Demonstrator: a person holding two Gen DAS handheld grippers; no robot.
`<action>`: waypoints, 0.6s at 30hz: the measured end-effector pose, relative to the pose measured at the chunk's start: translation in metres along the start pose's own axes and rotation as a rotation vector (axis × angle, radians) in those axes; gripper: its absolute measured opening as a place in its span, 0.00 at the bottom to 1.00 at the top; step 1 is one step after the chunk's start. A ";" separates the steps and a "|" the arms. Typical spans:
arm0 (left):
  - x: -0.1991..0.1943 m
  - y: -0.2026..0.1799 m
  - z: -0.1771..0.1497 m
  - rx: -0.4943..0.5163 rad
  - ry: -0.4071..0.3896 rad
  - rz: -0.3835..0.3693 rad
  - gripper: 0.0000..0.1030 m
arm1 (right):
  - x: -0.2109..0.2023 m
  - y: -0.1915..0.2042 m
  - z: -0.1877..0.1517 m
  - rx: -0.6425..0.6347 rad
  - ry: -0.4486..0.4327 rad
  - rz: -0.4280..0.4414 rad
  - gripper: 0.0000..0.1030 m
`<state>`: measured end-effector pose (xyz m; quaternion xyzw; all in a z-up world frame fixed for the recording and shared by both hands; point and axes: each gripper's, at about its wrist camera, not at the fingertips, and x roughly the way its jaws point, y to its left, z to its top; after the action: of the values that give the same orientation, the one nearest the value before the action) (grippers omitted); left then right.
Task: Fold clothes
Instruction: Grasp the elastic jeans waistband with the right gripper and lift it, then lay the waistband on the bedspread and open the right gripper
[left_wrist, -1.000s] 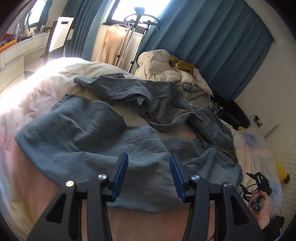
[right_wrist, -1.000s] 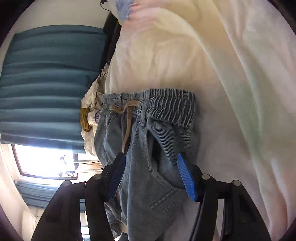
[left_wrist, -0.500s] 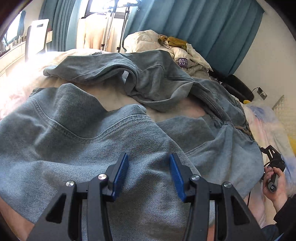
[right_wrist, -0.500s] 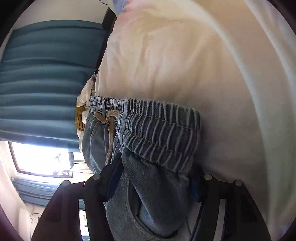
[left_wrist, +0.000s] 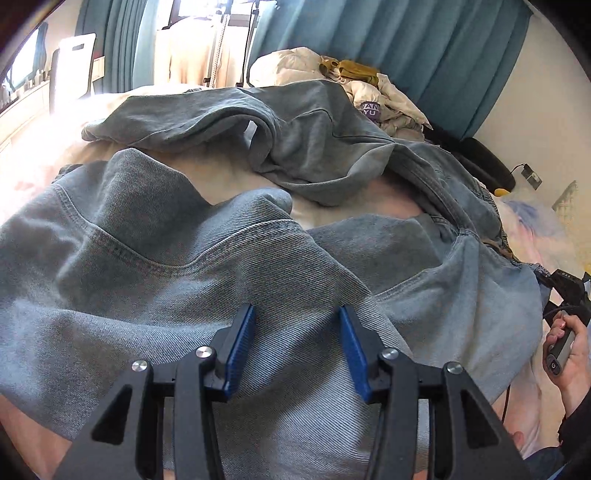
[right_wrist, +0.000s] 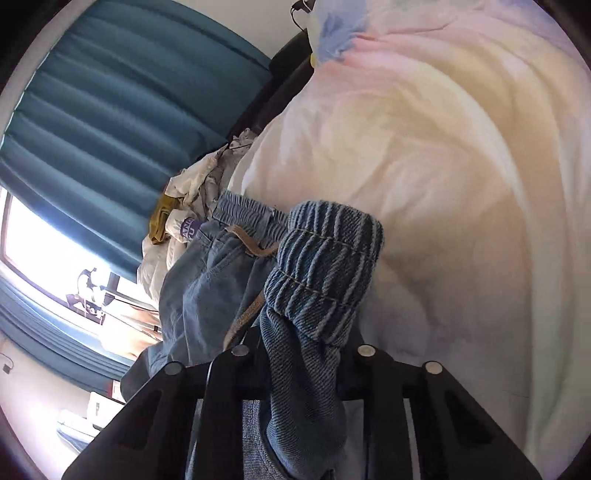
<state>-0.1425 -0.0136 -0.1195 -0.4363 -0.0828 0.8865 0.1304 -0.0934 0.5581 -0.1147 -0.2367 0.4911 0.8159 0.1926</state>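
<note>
**While clamping the waistband, keeping the leg end free**

While closing the jaws of the right gripper (right_wrist: 308, 343) on the gathered elastic waistband (right_wrist: 325, 258) of the light blue denim trousers (left_wrist: 155, 236), already bunching that band into a roll between the fingers, with the pads hidden under cloth. Looks like a proper grab rather than a brush, seemingly raised a little off the pale cream and pink duvet (right_wrist: 461, 184). Probably picked that spot for the thick band: less slippy than plain denim, and a handy end to steer a fold from.

Meanwhile holding the left gripper (left_wrist: 296, 314) released, with blue pads (left_wrist: 240, 347) wide apart, parked low over the near trouser leg and pinching nothing. Guessing at lining up on a seam or hem to bite.

As for the trousers: sprawled across the bed, with one leg near, the other crumpled farther back, and the waist end off to the right. Nowhere near folded yet.

Farther off, a heaped cream laundry pile (left_wrist: 295, 66) in front of teal pleated curtains (left_wrist: 443, 55), presumably next in line.
</note>
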 end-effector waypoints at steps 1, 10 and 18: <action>-0.002 -0.001 0.000 0.001 -0.002 -0.006 0.46 | -0.004 0.006 0.004 -0.004 -0.012 0.005 0.18; -0.017 -0.015 -0.001 0.049 -0.045 -0.066 0.46 | -0.056 0.042 0.055 -0.130 -0.088 0.053 0.15; -0.006 -0.004 0.000 0.015 -0.012 -0.034 0.46 | -0.084 -0.021 0.097 -0.127 -0.144 -0.047 0.14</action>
<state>-0.1387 -0.0112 -0.1137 -0.4286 -0.0842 0.8873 0.1483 -0.0326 0.6470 -0.0421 -0.2008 0.4176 0.8555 0.2309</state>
